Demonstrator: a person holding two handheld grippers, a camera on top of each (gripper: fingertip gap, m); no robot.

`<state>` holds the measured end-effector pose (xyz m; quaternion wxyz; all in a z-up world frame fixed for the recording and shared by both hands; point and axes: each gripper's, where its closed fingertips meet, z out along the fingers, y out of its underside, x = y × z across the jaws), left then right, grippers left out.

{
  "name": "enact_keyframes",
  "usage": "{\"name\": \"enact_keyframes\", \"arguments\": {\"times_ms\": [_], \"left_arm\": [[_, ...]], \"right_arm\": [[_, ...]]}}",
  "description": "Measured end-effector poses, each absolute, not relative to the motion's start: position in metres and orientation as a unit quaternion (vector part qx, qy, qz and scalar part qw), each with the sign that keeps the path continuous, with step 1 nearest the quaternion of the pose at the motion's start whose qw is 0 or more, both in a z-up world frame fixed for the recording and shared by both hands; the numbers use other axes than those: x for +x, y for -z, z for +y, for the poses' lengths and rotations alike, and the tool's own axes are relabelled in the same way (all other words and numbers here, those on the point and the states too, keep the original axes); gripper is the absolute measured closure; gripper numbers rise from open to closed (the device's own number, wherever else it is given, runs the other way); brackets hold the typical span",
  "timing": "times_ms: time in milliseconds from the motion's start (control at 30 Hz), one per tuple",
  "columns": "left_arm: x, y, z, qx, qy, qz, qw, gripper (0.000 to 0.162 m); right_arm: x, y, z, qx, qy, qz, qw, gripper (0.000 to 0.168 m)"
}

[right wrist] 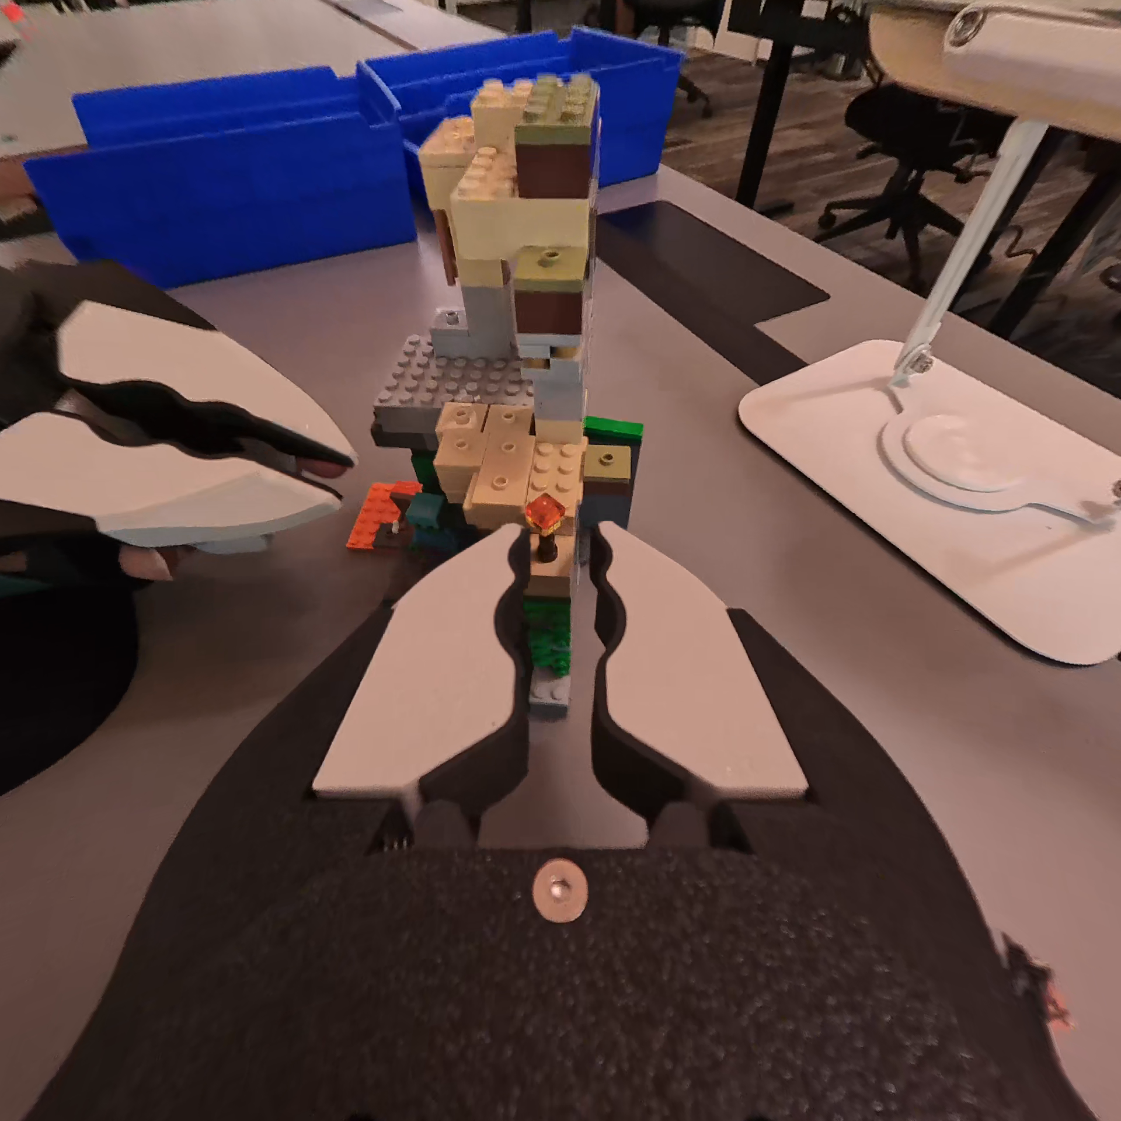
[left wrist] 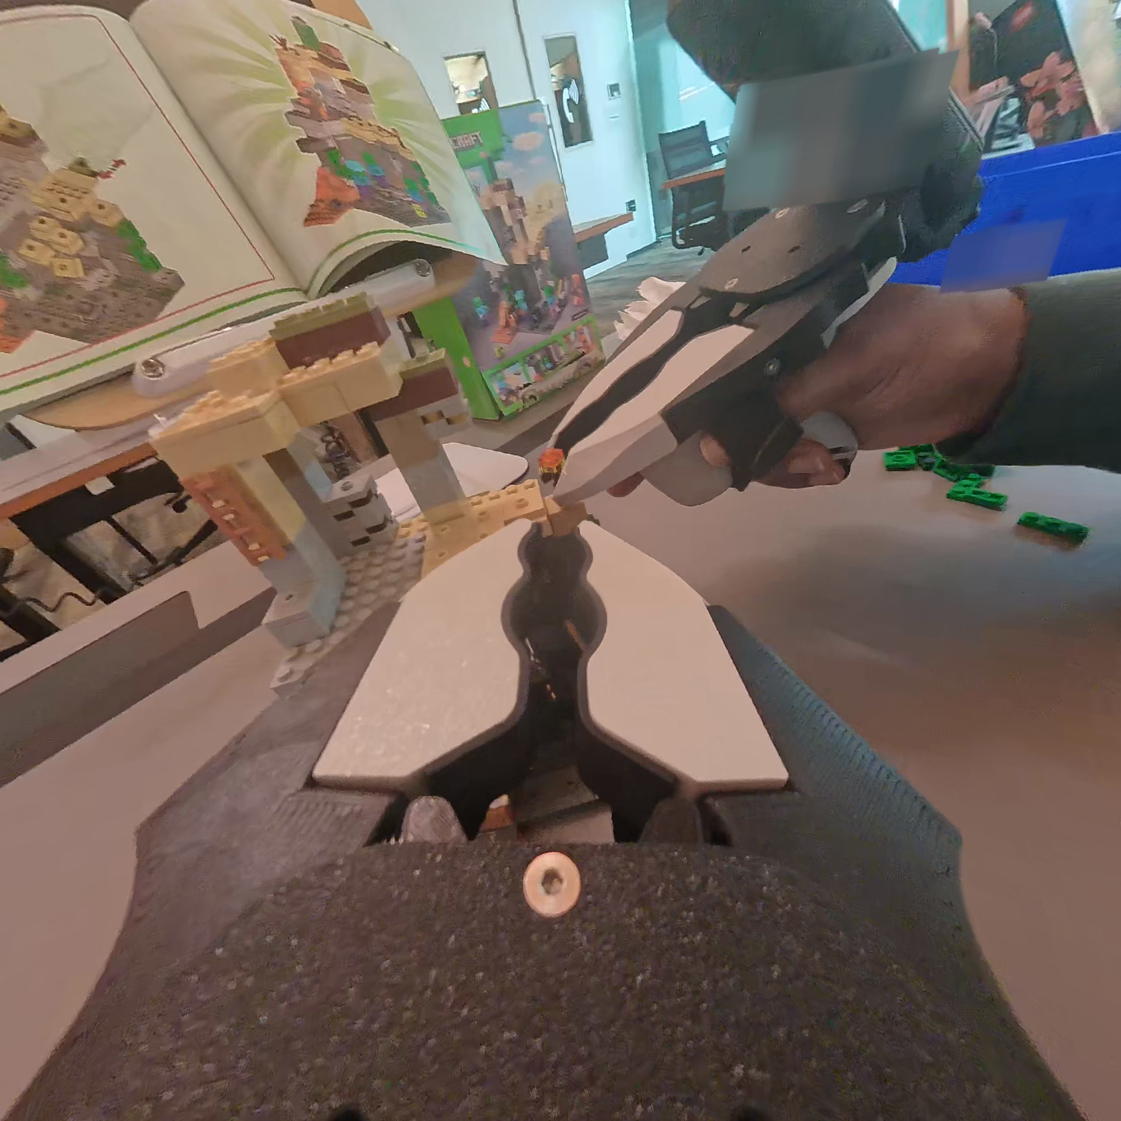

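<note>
A tall brick model [right wrist: 515, 200] of tan, grey, brown and green bricks stands on the grey table; it also shows in the left wrist view [left wrist: 315, 388]. A small orange torch piece [right wrist: 546, 512] sits on a tan block [right wrist: 549, 573] at its near edge. My right gripper [right wrist: 561, 534] is open, its fingers straddling that block and torch; the left finger touches the block and the right one stands slightly off. It shows in the left wrist view [left wrist: 559, 479], held by a hand. My left gripper [left wrist: 555, 531] is shut and empty, just left of the model's base [right wrist: 346, 479].
Two blue bins [right wrist: 230, 182] stand behind the model. A white stand base [right wrist: 910, 485] lies to the right. An open instruction book [left wrist: 182, 182] rests on a stand, with a set box [left wrist: 521, 273] behind. Loose green pieces [left wrist: 970, 485] lie on the table. Spacing between my two grippers at the tips: around 6 cm.
</note>
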<state>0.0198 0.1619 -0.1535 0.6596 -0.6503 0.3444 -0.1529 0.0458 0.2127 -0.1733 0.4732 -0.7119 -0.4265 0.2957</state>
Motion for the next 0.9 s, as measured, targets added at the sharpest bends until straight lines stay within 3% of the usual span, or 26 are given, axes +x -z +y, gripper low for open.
{"name": "enact_keyframes", "arguments": {"times_ms": [100, 467, 600, 733, 900], "left_arm": [[0.020, 0.154, 0.168, -0.645, 0.121, 0.354, 0.667, 0.152], [0.024, 0.158, 0.198, -0.681, 0.003, 0.384, 0.624, 0.157], [0.026, 0.161, 0.196, -0.694, -0.009, 0.401, 0.598, 0.154], [0.030, 0.166, 0.196, -0.707, -0.023, 0.437, 0.555, 0.140], [0.030, 0.175, 0.200, -0.683, -0.116, 0.503, 0.516, 0.136]], "right_arm": [[0.042, 0.174, 0.210, -0.704, -0.300, -0.444, 0.466, 0.163], [0.041, 0.173, 0.209, -0.688, -0.340, -0.434, 0.471, 0.165], [0.041, 0.173, 0.207, -0.684, -0.325, -0.448, 0.476, 0.165], [0.040, 0.173, 0.206, -0.684, -0.325, -0.449, 0.475, 0.164], [0.039, 0.173, 0.204, -0.684, -0.328, -0.451, 0.470, 0.165]]}}
